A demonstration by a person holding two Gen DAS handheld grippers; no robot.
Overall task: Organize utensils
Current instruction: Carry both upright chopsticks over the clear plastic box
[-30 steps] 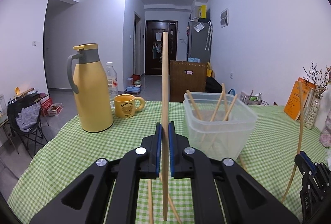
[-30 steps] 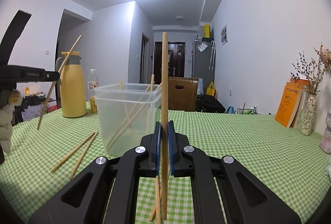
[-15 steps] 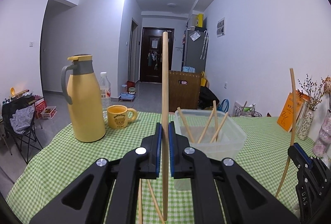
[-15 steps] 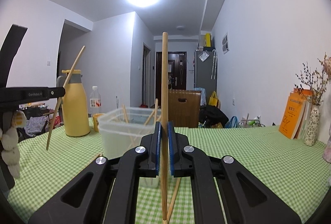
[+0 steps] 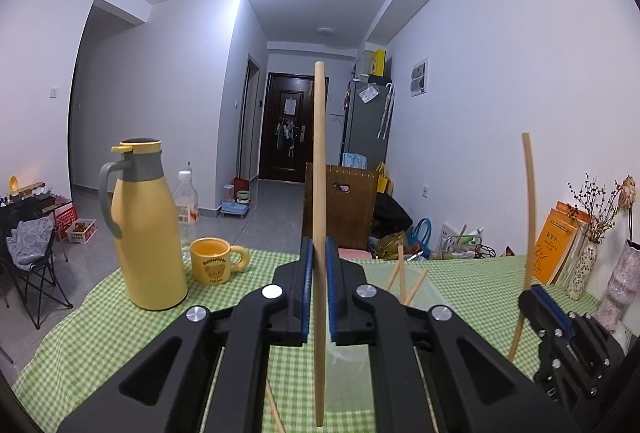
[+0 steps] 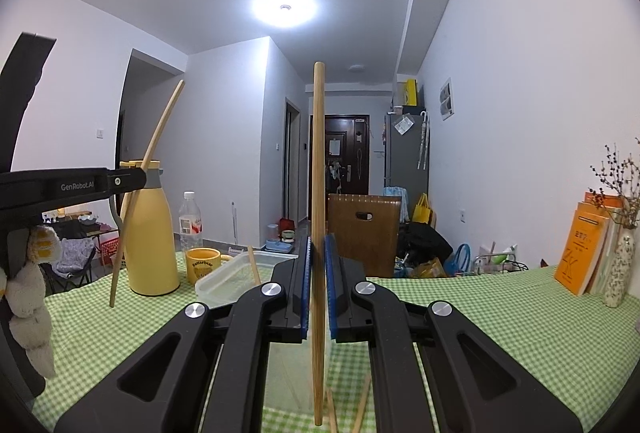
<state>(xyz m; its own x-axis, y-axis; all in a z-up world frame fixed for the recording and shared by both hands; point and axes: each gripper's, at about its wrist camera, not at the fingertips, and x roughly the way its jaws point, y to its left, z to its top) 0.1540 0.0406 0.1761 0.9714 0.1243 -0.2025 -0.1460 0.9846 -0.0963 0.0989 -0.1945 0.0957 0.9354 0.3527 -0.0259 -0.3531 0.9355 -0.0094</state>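
Grippers each pinch 1 upright chopstick: left gripper [image 5: 319, 293], right gripper [image 6: 318, 285]. Clear plastic container [image 6: 236, 279] on the green checked tablecloth [image 6: 500, 317] holds more chopsticks [image 5: 401, 275].

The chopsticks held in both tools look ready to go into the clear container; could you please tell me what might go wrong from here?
1. Each tool grips its chopstick mid-length, upright: the left tool, the right tool. The long lower end could catch the clear container's rim and tip it.
2. Both tools hover close together, so their chopsticks could clash.
3. The yellow mug and yellow thermos jug stand nearby; a swing could knock them.
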